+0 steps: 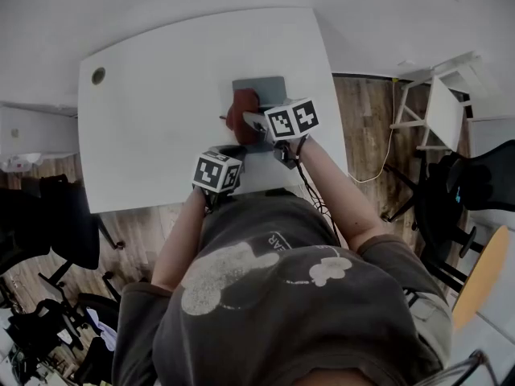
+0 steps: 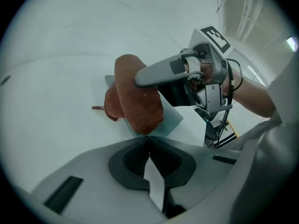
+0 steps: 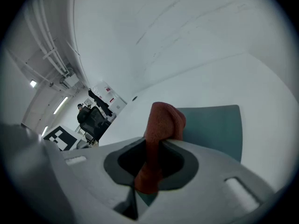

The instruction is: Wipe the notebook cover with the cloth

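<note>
Drooping rust-red cloth (image 3: 163,120) over teal notebook (image 3: 215,125)

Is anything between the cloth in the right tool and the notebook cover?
Nothing visible. The right tool is shut on the cloth, which hangs right over the notebook; the cover around it is bare. The left tool, shut and empty, sits at the notebook's near edge, clear of the cloth.

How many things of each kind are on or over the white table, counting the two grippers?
cloth, rust-red: 1
notebook, grey-blue cover: 1
grippers: 2, the left gripper with jaws together on nothing and the right gripper clamped on the cloth
Total: 4
</note>
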A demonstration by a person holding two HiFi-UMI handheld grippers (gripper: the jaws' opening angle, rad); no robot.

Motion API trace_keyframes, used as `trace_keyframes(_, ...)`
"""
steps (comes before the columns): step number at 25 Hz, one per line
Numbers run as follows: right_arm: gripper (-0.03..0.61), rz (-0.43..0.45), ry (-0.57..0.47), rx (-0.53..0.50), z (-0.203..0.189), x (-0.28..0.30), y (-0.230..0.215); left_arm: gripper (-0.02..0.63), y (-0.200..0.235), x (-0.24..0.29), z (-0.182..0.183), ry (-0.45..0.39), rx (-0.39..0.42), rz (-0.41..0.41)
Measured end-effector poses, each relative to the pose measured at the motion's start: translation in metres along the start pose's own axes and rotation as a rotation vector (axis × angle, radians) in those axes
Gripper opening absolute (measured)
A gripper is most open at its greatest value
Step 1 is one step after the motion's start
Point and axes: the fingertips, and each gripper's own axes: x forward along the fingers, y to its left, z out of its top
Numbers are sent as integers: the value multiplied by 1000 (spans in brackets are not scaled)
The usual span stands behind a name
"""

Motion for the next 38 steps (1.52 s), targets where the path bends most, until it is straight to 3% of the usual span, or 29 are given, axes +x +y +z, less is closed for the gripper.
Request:
trace_keyframes(18,61,-162,10,6,-18,-40,-72,-2,3,2,0,-14,-22,12)
trace_keyframes(38,61,-277,-77,110,-32,-91,-108,-3,1,-4,1,-29,-12,11)
